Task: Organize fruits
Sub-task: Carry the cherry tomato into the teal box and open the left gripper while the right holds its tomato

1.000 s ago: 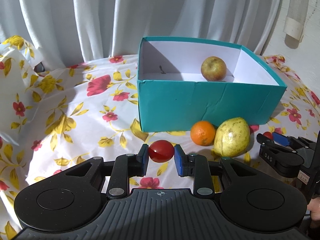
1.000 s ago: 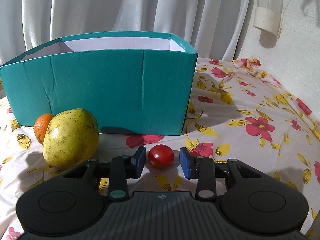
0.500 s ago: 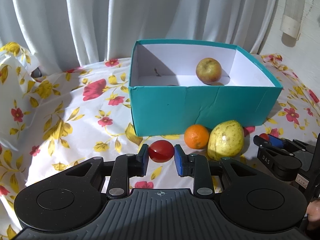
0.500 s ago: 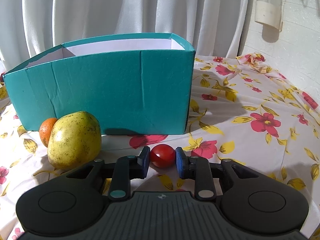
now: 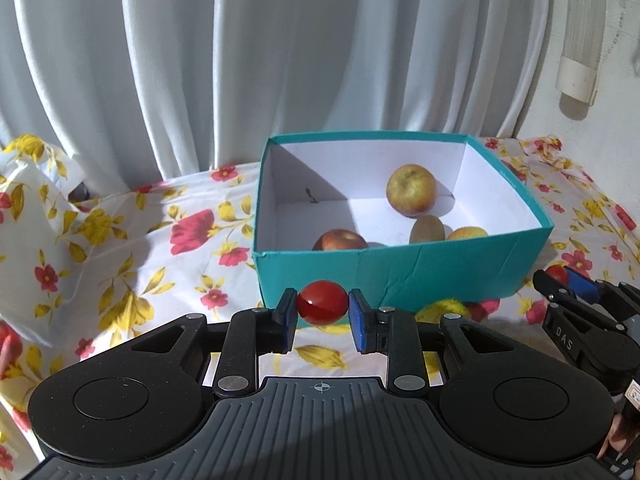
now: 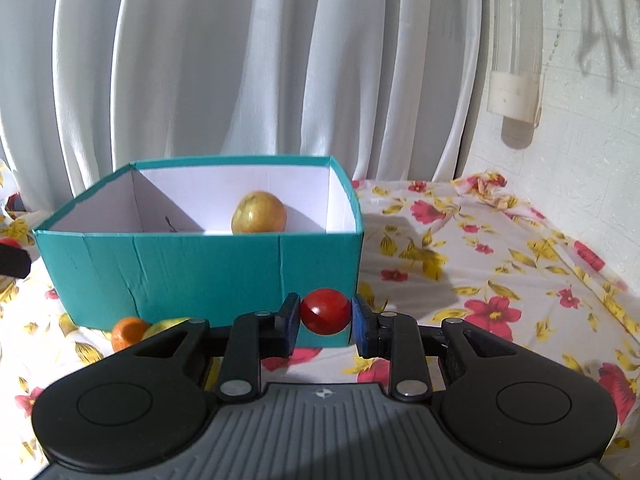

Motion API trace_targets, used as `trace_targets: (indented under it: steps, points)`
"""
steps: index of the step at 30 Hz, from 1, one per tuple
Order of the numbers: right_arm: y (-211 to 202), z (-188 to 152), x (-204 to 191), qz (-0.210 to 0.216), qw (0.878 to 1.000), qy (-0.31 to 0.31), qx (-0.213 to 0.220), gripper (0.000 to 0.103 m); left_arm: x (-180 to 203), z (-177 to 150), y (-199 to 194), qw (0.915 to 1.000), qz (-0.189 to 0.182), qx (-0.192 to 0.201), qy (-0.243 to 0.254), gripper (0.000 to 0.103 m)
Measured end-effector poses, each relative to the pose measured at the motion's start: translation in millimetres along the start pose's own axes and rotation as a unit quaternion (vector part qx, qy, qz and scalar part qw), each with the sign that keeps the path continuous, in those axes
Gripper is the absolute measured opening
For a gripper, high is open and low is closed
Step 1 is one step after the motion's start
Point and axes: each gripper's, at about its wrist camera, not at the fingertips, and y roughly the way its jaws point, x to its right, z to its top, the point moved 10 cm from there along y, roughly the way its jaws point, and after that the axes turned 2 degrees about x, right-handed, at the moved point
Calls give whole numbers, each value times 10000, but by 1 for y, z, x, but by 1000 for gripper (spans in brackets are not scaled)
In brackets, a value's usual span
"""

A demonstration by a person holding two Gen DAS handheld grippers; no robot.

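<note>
Each hand-held gripper, left (image 5: 322, 314) and right (image 6: 325, 318), clamps a red tomato (image 5: 322, 307) (image 6: 326, 311), held in front of the teal box's (image 5: 400, 272) near wall, above the desk (image 6: 480, 264).

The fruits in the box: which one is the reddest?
The red apple at the teal box's near wall. The apple behind it is yellow-green, the kiwi brownish.

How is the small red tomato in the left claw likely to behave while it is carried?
The red tomato looks round and glossy, so it may slip or rotate between the left claw pads. It is gripped only at its sides, so squeezing harder could bruise it. It seems light for its size.
</note>
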Motion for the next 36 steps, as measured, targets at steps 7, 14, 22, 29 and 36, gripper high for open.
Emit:
trace_targets:
  steps: [7, 14, 22, 29, 36]
  points:
    - [-17, 22, 2, 12, 9996, 31, 297, 27, 7, 41, 2, 9995, 81, 297, -2, 31]
    - [-37, 35, 3, -1, 9986, -19, 535, 27, 18, 63, 21, 9993, 93, 374, -27, 31]
    - [-52, 43, 18, -218, 9973, 36, 695, 26, 30, 65, 48, 9996, 113, 266, 53, 31]
    - [-55, 45, 26, -339, 9965, 85, 761, 26, 33, 61, 72, 9997, 126, 134, 156, 31]
    - [-53, 51, 26, -332, 9959, 109, 832, 26, 33, 56, 90, 9997, 122, 3, 188, 31]
